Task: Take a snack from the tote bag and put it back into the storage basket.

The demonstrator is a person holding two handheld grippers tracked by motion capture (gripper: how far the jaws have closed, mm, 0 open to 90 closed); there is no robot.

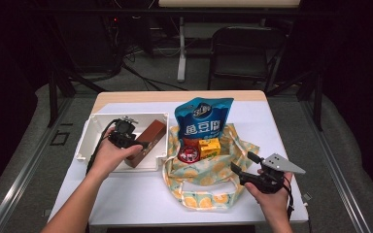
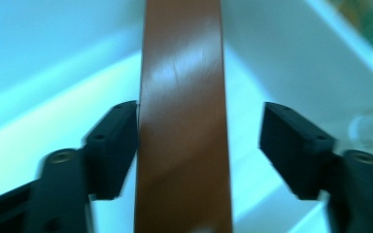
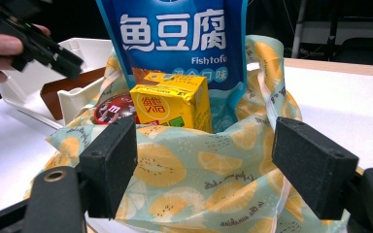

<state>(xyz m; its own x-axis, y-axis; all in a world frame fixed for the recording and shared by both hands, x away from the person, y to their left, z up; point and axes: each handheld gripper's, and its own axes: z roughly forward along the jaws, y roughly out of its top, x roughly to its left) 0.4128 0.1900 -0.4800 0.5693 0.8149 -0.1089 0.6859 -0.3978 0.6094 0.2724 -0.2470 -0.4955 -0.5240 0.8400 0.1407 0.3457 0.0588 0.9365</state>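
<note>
Brown box (image 2: 182, 121) lying in the white bin (image 1: 93, 127), left gripper (image 2: 199, 145) jaws apart around it, one jaw touching, right gripper (image 3: 206, 167) jaws wide open, holding nothing, near the fruit-print bag (image 3: 194, 179)

The brown box (image 1: 147, 142) is lying in the white bin (image 1: 93, 127), leaving free room on its left side. The blue bag (image 1: 203, 118), yellow carton (image 1: 209, 147) and red tin (image 1: 188, 154) are blocking the cloth bag (image 1: 201, 177). The table (image 1: 267, 126) behind is staying bare.
</note>
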